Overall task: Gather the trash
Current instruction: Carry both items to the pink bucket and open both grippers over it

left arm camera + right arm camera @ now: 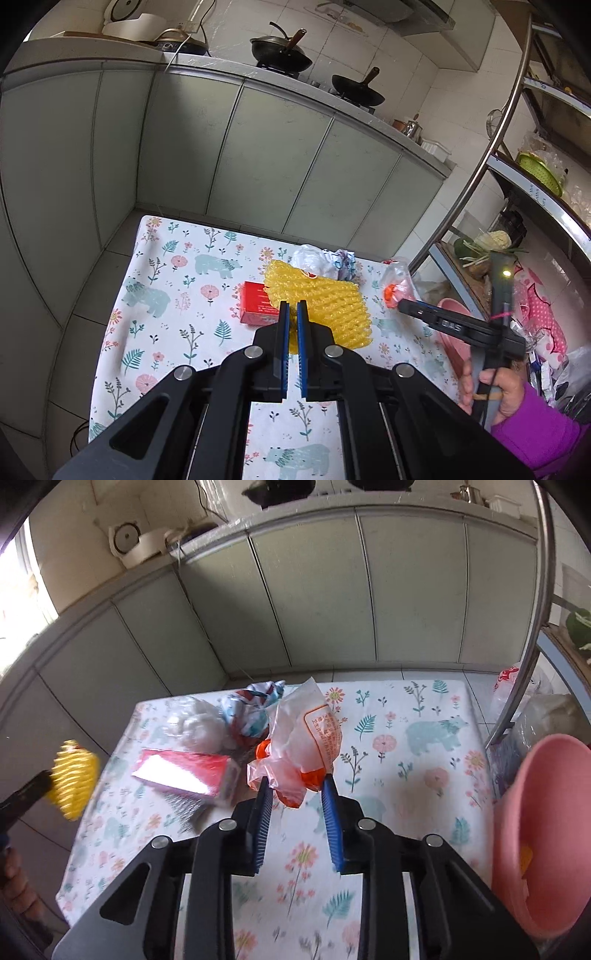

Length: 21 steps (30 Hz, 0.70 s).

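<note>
My left gripper (292, 306) is shut on a yellow foam fruit net (325, 306) and holds it above the table; the net also shows at the left of the right wrist view (74, 779). My right gripper (295, 784) is open, its fingers either side of an orange and clear plastic bag (306, 738); in the left wrist view (397, 280) it reaches the same bag. A red box (184, 775) lies left of the bag. A crumpled white bag (192, 723) and a crumpled printed wrapper (251, 709) lie behind it.
The table has a floral bear-print cloth (406, 738). A pink bin (546, 830) stands at its right edge. A metal shelf rack (517, 166) with vegetables is on the right. Grey cabinets (258, 147) with woks on the counter stand behind.
</note>
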Available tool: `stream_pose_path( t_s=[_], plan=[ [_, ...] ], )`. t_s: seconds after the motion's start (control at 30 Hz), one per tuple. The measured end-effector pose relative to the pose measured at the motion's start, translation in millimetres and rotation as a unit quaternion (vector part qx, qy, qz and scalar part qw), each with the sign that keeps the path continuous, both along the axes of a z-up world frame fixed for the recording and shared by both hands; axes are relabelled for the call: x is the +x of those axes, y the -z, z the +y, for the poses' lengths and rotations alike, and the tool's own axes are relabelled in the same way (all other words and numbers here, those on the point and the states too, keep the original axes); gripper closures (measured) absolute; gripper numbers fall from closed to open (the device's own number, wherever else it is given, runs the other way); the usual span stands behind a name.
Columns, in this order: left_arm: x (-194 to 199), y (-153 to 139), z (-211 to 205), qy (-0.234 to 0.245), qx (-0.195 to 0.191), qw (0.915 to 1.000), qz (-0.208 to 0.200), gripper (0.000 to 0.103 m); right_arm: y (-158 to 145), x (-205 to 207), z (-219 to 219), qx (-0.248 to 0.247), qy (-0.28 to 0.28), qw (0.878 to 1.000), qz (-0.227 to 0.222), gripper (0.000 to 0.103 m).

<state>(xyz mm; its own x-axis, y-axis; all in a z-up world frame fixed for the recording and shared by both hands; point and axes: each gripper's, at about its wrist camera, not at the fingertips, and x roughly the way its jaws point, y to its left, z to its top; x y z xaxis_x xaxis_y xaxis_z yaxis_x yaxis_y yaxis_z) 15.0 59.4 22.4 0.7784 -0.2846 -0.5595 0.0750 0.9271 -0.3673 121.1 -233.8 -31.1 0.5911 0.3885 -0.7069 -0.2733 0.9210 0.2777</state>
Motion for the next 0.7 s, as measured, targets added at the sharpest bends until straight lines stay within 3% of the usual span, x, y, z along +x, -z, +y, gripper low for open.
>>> stream_pose_path(
  t_s=[0.33,0.53,0.7],
  plan=[
    [7.4,-7.0,-46.2,0.043,-0.001,0.999,-0.006,0.1,-26.8,-75.2,-50.3,0.032,0.031,0.999,-0.031,0.075],
    [27.2,-15.1,-95.5,0.094,0.006,0.9955,-0.012,0.1,-33.2,-87.4,-102.1,0.023,0.093,0.994,-0.046,0.075],
    [53.5,-20.0,-160.6,0.162,0.012,0.9865,-0.019,0.1,-27.3,-89.1,-157.4,0.004,0.173,0.984,-0.041,0.075]
  ],
)
